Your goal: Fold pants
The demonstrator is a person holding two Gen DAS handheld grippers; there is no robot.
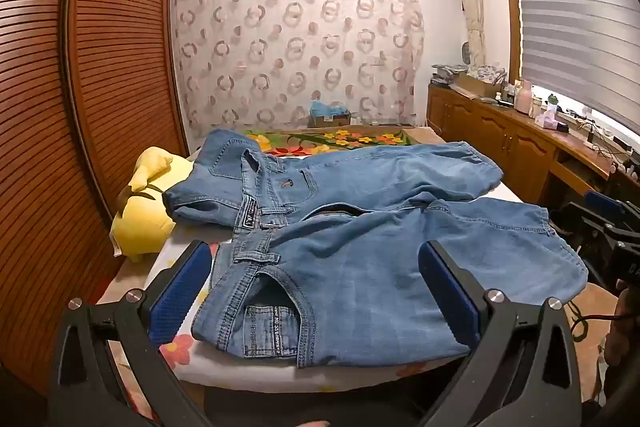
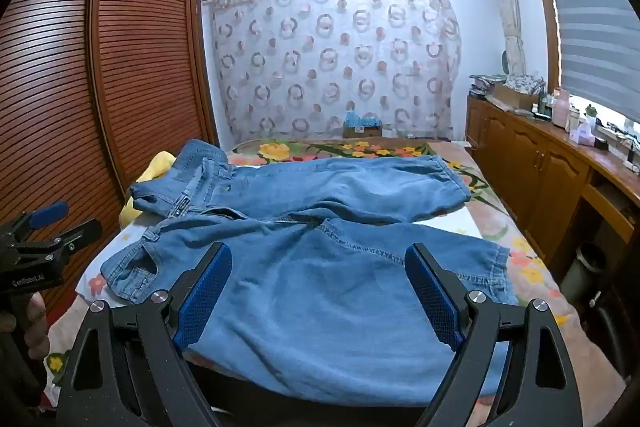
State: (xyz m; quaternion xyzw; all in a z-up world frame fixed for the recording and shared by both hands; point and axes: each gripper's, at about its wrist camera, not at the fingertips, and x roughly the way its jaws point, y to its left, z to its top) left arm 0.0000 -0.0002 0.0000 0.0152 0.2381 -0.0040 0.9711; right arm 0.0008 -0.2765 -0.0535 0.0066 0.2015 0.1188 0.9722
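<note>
Denim pants (image 1: 360, 227), rumpled, sprawled flat

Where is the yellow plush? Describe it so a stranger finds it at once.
Start at the brown slatted wardrobe on the left and drop to the bed edge beside it. The plush lies there, partly under the waistband end of the jeans. It is the only plain yellow, puffy thing; the other yellows are flat printed flowers.

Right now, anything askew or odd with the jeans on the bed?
Yes. The jeans lie splayed, legs spread apart. The waistband at the left is twisted, fly open, and its far end rides up on the yellow plush. No damage visible. Both grippers are open, holding nothing.
</note>
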